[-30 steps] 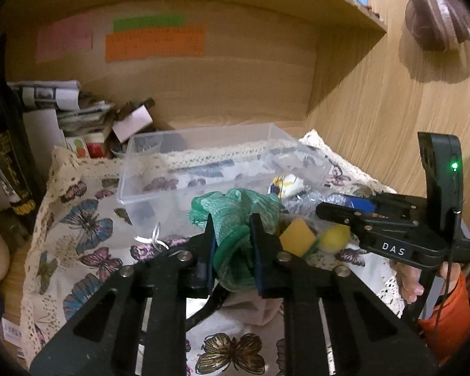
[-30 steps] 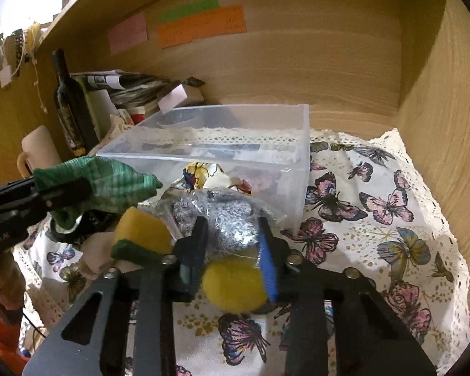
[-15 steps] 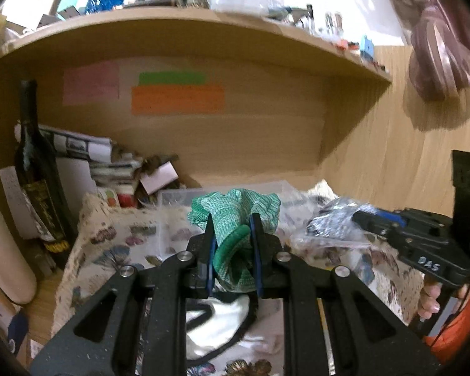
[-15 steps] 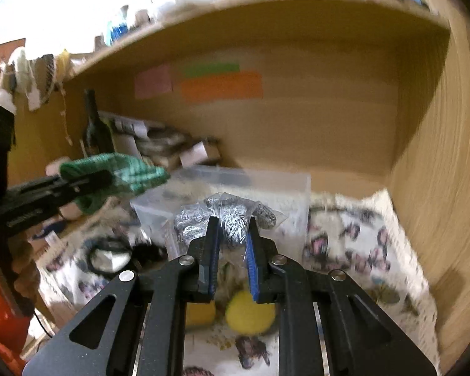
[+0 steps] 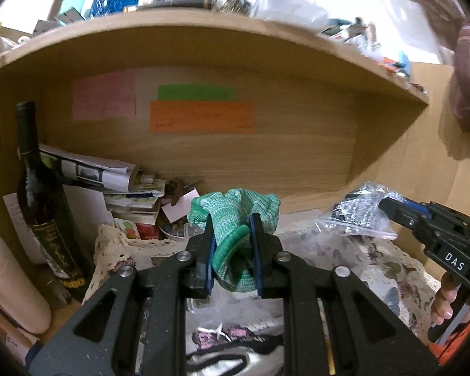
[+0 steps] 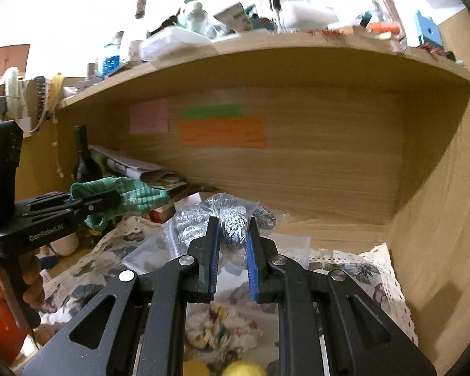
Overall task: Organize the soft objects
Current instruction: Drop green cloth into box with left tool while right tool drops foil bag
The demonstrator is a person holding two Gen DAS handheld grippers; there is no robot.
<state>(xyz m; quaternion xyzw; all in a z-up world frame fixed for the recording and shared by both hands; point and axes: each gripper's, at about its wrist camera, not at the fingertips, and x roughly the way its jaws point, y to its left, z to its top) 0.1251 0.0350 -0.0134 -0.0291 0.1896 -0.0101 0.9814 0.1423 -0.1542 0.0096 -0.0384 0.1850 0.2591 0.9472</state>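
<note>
Carry step: both soft items lifted and held

Butterfly tablecloth (image 6: 360, 269) spreads below us. Our left gripper (image 5: 232, 247) is clamped on the green knitted cloth (image 5: 235, 219), held aloft at 12 o'clock of its view. Our right gripper (image 6: 232, 247) pinches the clear bag of metallic scourers (image 6: 232, 219), likewise raised. A yellow ball (image 6: 244, 369) lies at 6 o'clock. We judge this the carry; next we need a drop spot, then release. The clear bin is hardly discernible here.
</note>
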